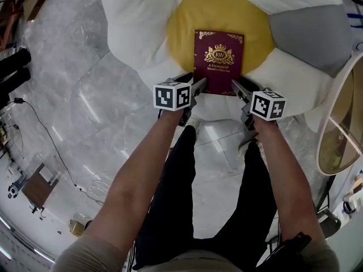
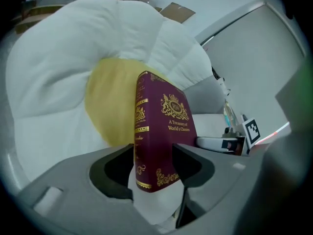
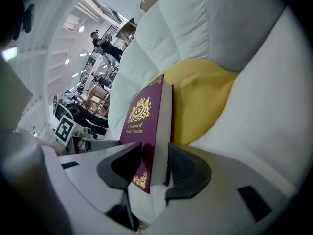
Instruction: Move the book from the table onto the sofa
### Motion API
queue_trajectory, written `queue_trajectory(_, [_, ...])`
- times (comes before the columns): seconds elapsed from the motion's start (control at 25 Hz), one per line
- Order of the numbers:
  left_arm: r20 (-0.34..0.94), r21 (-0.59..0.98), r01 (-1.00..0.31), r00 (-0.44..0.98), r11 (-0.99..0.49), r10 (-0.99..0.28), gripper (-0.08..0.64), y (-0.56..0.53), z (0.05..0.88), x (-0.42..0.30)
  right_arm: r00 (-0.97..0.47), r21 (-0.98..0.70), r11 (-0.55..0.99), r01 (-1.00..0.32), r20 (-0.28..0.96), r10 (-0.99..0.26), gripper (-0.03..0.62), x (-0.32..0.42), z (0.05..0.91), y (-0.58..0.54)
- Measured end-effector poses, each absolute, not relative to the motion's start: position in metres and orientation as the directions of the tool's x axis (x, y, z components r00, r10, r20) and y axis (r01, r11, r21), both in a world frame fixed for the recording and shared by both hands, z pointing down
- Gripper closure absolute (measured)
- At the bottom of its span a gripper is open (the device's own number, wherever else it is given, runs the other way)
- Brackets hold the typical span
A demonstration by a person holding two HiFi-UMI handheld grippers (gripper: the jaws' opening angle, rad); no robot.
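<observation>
A maroon book (image 1: 218,61) with gold print lies face up over the yellow centre (image 1: 181,21) of the white flower-shaped sofa (image 1: 139,27). My left gripper (image 1: 197,86) grips its near left corner and my right gripper (image 1: 238,88) its near right corner. In the left gripper view the book (image 2: 164,131) stands spine-first between the jaws of the left gripper (image 2: 154,165), both pads against it. In the right gripper view the book (image 3: 146,126) sits between the jaws of the right gripper (image 3: 155,165), pads touching cover and back. I cannot tell whether the book rests on the cushion.
A grey petal (image 1: 306,30) of the sofa lies at the right. A round glass-topped table (image 1: 340,129) stands at the right edge. Grey marble floor (image 1: 85,106) spreads to the left, with cables and small gear (image 1: 34,186) at the far left.
</observation>
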State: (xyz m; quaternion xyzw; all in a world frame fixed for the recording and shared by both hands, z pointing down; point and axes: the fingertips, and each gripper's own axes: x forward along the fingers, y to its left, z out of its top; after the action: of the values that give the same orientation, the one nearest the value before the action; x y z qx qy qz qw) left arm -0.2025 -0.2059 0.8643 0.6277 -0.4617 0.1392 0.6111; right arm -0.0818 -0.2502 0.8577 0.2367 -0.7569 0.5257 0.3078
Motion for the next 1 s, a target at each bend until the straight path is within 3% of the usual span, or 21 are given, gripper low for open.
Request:
queue_trajectory(0.2, [0.733,0.642,-0.755,0.556,0.129,-0.392,0.318,-0.200,0.781,-0.197,-0.654,-0.602,0.335,-0.725,0.754,-0.060,0.433,-0.045,0.772,-0.247])
queue_trajectory(0.48, [0.673,0.689,-0.724,0.619,0.039,-0.404,0.322,-0.173,0.718,-0.212,-0.656,-0.592,0.435,-0.678,0.755,0.005,0.560,-0.070,0.723,-0.202])
queue_trajectory(0.76, [0.619,0.721,-0.693,0.650,-0.010,-0.441,0.534,-0.149,0.598,-0.188,-0.684,-0.599,0.489,-0.634,0.730,0.008,0.579,-0.068,0.613,-0.179])
queue_trajectory(1.0, [0.559,0.741,-0.663,0.696,-0.106,-0.451,0.552,-0.144,0.484,-0.161,-0.726,-0.592,0.569,-0.571,0.688,-0.012,0.580,-0.065,0.504,-0.173])
